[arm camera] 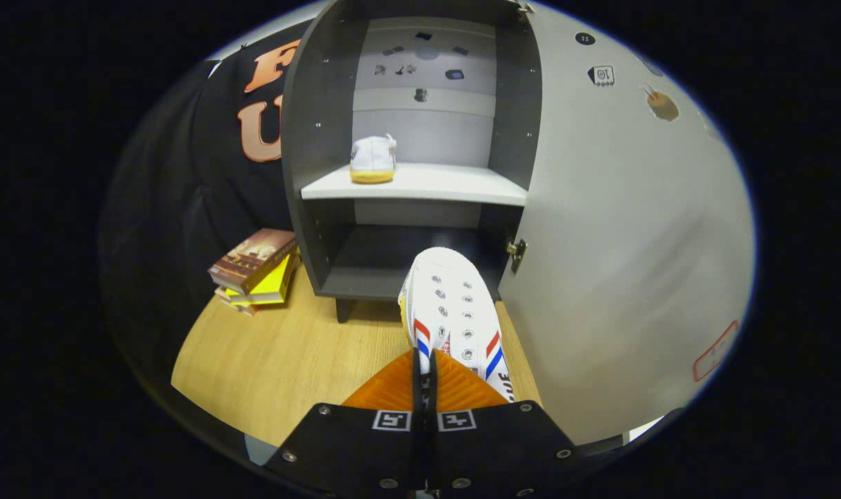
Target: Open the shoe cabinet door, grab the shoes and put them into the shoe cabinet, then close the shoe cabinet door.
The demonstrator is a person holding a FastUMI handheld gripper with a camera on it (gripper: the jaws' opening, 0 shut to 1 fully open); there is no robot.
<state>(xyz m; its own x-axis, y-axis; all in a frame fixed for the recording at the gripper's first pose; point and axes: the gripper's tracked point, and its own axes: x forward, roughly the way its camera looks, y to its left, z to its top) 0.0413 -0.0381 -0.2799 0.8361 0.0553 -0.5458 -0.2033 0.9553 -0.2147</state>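
Gripper view has the gripper (pixel 424 374) pinching the shoe (pixel 455 312) by its rim before the open cabinet (pixel 309 125); that thin grip could let it slip short of the shelf (pixel 448 186).

Black screwed gripper (pixel 424 374) body — two square markers — ridged jaws.

- A white canvas shoe with red and blue stripes (pixel 455 312) is held by its back part between the two fingers of the gripper (pixel 424 378), which are pressed close together on it. Its toe is pointed at the cabinet's lower space.
- A second white shoe with a yellow sole (pixel 373 159) is seen standing on the pale middle shelf, near the left wall.
- The dark grey wooden shoe cabinet (pixel 309 138) is stood on a tabletop, and its light grey door (pixel 621 229) is swung wide open to the right.
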